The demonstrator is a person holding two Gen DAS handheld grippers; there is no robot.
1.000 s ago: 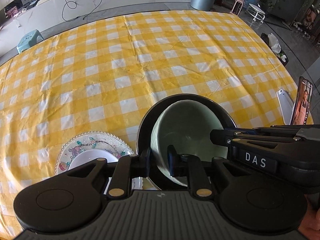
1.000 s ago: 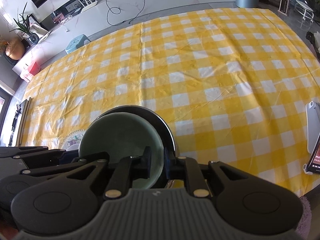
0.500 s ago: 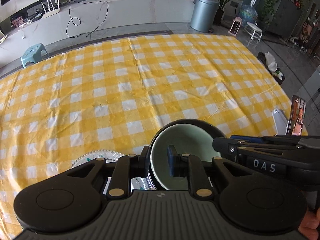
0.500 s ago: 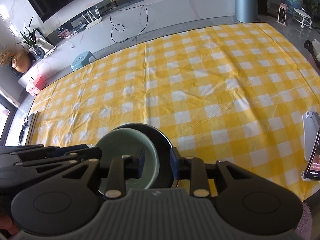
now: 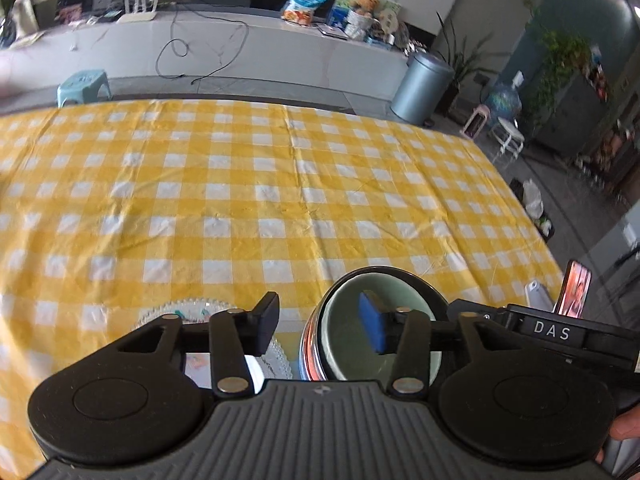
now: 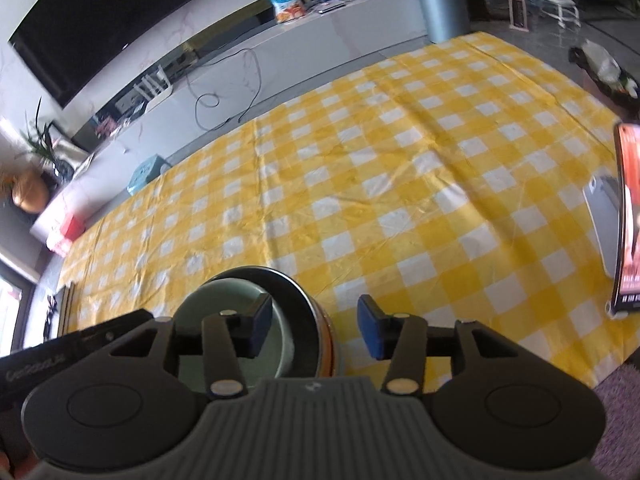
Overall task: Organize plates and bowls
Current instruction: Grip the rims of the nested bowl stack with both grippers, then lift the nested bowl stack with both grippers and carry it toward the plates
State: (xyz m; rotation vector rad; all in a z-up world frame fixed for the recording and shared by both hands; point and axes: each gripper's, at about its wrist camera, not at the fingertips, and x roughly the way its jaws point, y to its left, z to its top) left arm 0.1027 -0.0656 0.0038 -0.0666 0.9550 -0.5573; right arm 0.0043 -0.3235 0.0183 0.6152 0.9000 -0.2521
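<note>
**Nested bowls released on the checked tabletop; both tools spreading**

Where the near edge of the tabletop [image 5: 248,216] meets both cameras, two bowls sit one inside the other. The outer bowl [image 6: 296,292] is round, dark and glossy on its inner wall, with an orange-red band on its outer side. The inner bowl [image 5: 352,340] is pale green, smooth and matte, and rests low within the dark one, set toward the dark bowl's left side in the right wrist view.

The left tool [image 5: 318,326] is black, with ribbed grey housing beneath; its jaws are opening. One finger, faced with a blue pad, hangs over the green bowl's hollow; the other stands outside the dark rim. Neither pad presses on the rim between them.

The right tool [image 6: 314,330] has blue pads on both fingers, and its jaws are opening too. Its left finger is over the bowls' hollow, its right finger outside over the cloth, with the dark bowl's wall between them and no pad pressing on it.

A flat plate [image 5: 200,312] with a beaded, lace-like clear rim and a painted pattern lies just left of the bowls, partly hidden by the left tool.

The cloth is a yellow-and-white check, lightly creased. A phone [image 6: 626,220] stands upright at the tabletop's right edge, its screen lit.
</note>
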